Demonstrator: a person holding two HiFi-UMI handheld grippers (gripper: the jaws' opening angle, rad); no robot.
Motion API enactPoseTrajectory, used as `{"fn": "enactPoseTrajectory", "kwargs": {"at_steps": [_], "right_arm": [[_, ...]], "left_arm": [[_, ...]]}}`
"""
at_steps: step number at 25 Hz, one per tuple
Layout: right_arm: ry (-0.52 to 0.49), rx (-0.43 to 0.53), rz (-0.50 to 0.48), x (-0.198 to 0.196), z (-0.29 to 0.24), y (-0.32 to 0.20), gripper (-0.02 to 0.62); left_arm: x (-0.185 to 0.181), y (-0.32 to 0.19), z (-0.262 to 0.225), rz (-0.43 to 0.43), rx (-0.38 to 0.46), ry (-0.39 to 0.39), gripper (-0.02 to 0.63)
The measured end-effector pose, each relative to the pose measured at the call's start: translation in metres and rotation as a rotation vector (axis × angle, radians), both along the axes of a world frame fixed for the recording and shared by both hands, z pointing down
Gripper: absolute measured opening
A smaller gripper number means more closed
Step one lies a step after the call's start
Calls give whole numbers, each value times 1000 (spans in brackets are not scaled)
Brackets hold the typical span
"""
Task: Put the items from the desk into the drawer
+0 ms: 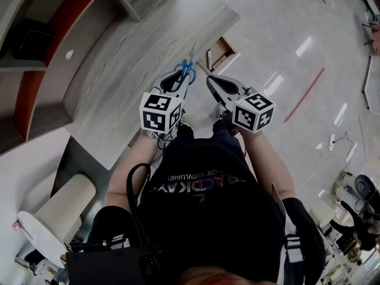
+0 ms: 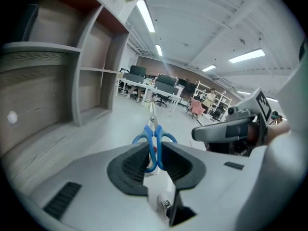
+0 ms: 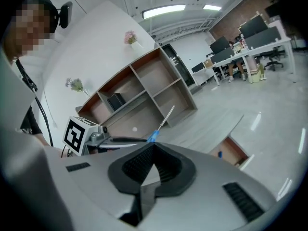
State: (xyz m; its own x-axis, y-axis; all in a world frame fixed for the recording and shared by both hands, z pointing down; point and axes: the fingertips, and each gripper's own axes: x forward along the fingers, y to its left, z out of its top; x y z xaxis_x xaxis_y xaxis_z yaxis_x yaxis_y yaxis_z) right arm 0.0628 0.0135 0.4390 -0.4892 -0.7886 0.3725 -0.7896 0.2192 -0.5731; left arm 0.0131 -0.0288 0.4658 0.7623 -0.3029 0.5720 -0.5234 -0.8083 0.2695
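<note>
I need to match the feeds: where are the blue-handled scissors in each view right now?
Head view: scissors just above centre, sticking out of the left claw.
Left gripper view: dead centre, blue handles pinched between the jaws, blades pointing away.
Right gripper view: centre, just past this claw's closed jaw tips, blade slanting up to the right.
Shared landmark: the shelf unit, seen at left and upper centre.

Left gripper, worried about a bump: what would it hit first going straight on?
Likely nothing near: the left gripper, shut on the blue scissors, points along the desk, over open floor toward distant office tables. Depth is unclear.
</note>
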Motion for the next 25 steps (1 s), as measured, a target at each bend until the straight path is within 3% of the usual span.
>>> {"fn": "enactPoseTrajectory", "kwargs": {"at_steps": [9,18,25], "right_arm": [[-36,-46,42,64,27,20,17],[-73,-119,22,108,65,27,17],[-82,-173,18,134,103,15,17]], "left_arm": [[65,26,28,52,-35,-72,91],[102,22,75,-1,-79,-155,91],[122,11,115,-22,-55,-250,91]]}}
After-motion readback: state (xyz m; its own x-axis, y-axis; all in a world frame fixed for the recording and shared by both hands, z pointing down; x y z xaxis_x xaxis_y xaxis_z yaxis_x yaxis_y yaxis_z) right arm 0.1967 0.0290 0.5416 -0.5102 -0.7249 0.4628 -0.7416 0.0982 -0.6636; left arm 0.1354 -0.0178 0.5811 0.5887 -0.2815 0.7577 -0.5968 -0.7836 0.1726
